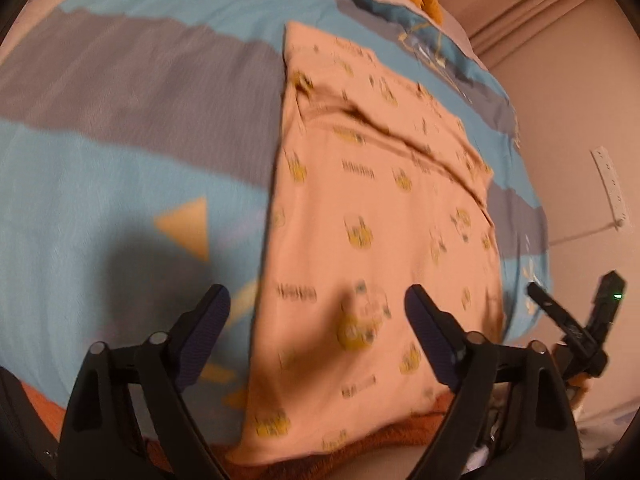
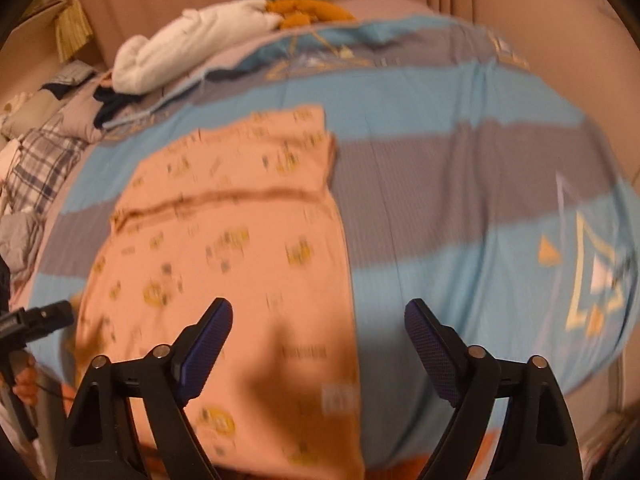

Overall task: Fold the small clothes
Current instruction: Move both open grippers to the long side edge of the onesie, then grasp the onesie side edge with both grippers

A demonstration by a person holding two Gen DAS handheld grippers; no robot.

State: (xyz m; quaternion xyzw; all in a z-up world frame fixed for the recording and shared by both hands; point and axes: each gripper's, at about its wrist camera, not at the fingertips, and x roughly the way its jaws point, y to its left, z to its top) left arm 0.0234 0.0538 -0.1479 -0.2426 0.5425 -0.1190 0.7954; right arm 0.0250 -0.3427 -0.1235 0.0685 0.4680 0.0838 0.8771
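A peach garment (image 1: 376, 216) printed with small yellow figures lies flat on the bed, folded into a long strip with a crease across its upper part. My left gripper (image 1: 318, 304) hovers open above its near end, over the left edge, nothing between the fingers. In the right wrist view the same garment (image 2: 240, 240) runs from the near edge up the middle left. My right gripper (image 2: 319, 317) is open over the garment's right edge, holding nothing. The other gripper (image 2: 44, 318) shows at the far left there, and the right gripper's tip (image 1: 576, 320) shows at the right in the left wrist view.
A blue and grey bedspread (image 2: 460, 184) with triangle prints covers the bed. At the far end lie a white towel (image 2: 192, 48) and an orange plush item (image 2: 304, 10). Plaid clothes (image 2: 40, 160) are heaped at the left. A beige wall (image 1: 568, 80) borders the bed.
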